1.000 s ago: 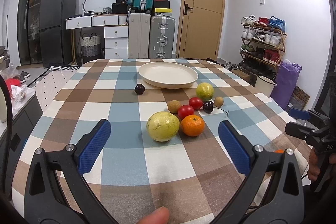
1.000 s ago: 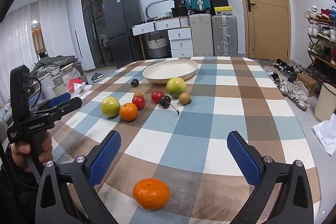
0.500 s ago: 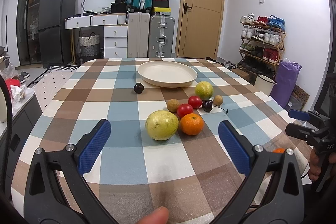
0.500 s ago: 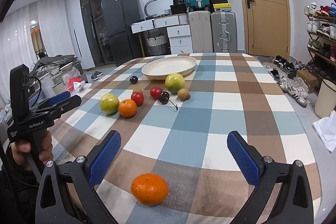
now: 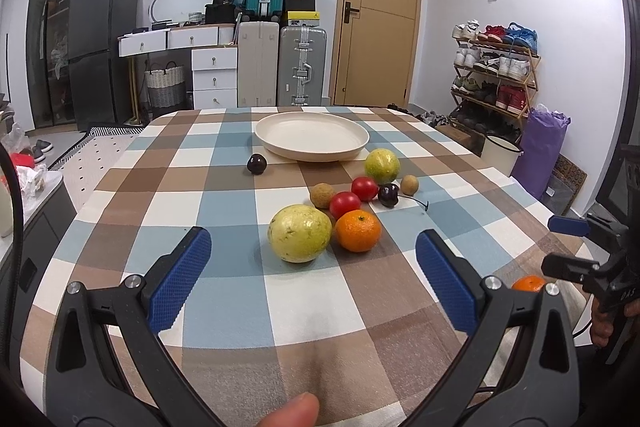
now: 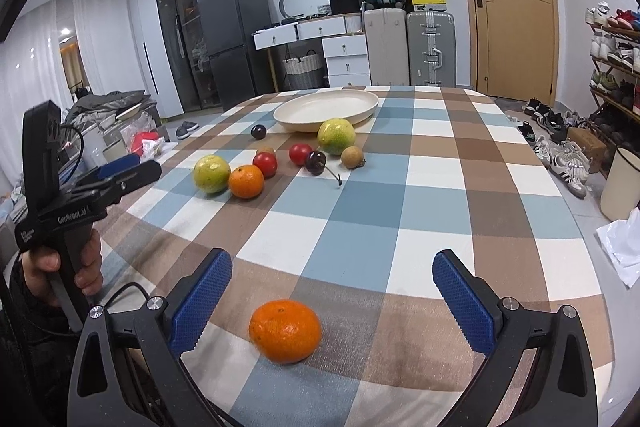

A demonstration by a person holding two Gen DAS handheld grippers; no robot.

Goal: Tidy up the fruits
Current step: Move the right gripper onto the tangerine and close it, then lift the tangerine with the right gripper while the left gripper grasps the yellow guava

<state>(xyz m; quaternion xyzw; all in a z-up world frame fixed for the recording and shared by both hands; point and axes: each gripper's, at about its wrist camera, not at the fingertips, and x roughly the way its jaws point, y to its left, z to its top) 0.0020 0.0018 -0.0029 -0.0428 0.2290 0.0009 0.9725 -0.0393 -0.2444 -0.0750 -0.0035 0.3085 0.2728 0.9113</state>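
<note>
While both tools are held low over the checked brown, blue and white cloth of the worktop (image 6: 420, 187), neither is closed on anything. The right tool (image 6: 332, 301) is seen with its blue-padded fingers spread wide, and a lone round orange mandarin (image 6: 285, 331) lies on the cloth between them, nearer the left-side pad and untouched. The left tool (image 5: 312, 275) is likewise held with its pads far apart; a large yellow-green round fruit (image 5: 300, 233) and a second orange mandarin (image 5: 357, 230) rest just ahead of its fingertips, touching each other. Behind these, two red tomatoes (image 5: 354, 197), a dark cherry with a stem (image 5: 388, 195) and small brown fruits are clustered, with the shallow cream round plate (image 5: 312, 137) further back, empty.
</note>
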